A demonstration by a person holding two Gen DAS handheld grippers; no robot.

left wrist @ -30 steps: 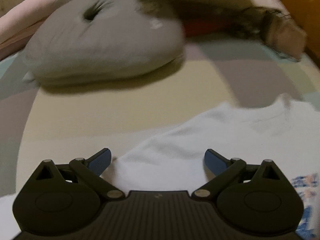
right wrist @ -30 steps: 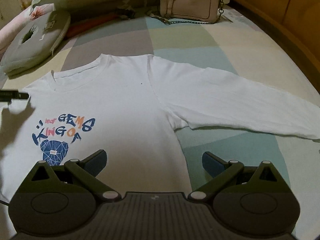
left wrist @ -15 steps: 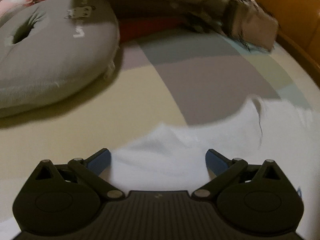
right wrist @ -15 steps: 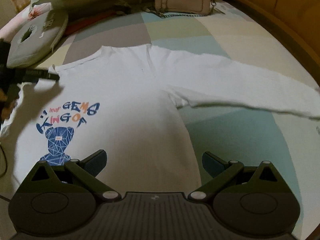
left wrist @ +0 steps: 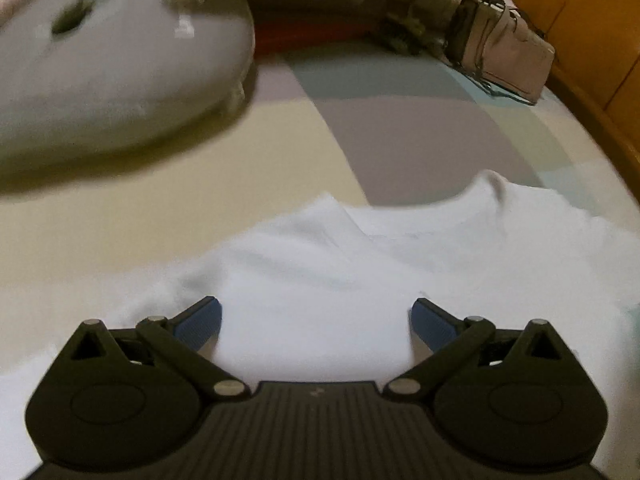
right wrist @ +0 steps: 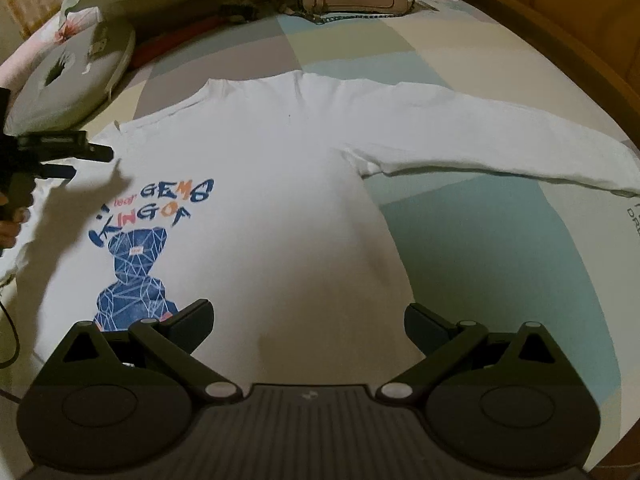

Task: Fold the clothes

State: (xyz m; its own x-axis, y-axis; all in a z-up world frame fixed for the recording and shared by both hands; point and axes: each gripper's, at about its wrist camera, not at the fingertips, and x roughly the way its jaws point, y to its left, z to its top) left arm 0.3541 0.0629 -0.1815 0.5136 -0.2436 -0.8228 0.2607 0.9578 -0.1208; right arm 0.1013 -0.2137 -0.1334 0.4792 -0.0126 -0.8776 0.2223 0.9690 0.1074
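Left tool (left wrist: 315,318): jaws spread wide, blue pads clear of each other, nothing between them; poised low over the shoulder of the white long-sleeved shirt (left wrist: 360,272), beside the neckline.
Right tool (right wrist: 307,320): jaws likewise spread, empty; poised over the shirt's lower body, hem side.

Item: white long-sleeved shirt (right wrist: 280,200), front up on the patchwork bed cover (right wrist: 480,248), blue bear print (right wrist: 132,276) and lettering on the chest. Long axis of the body runs away from the right tool, hem near, collar far. One sleeve (right wrist: 500,148) lies straight out across that axis, toward the wooden bed frame (right wrist: 580,28), well apart from both tools.

Governing relation: the left tool (right wrist: 60,152) is at the shoulder on its own side; the right tool is the nearer one to the spread sleeve. Judgement: a fold inward begins from either point.

View differences: the right wrist shows the whole garment, sleeve, print and the left tool from outside. The left wrist, blurred, shows only collar and shoulder cloth close up, with the grey cushion (left wrist: 112,80) and beige handbag (left wrist: 500,52) beyond.
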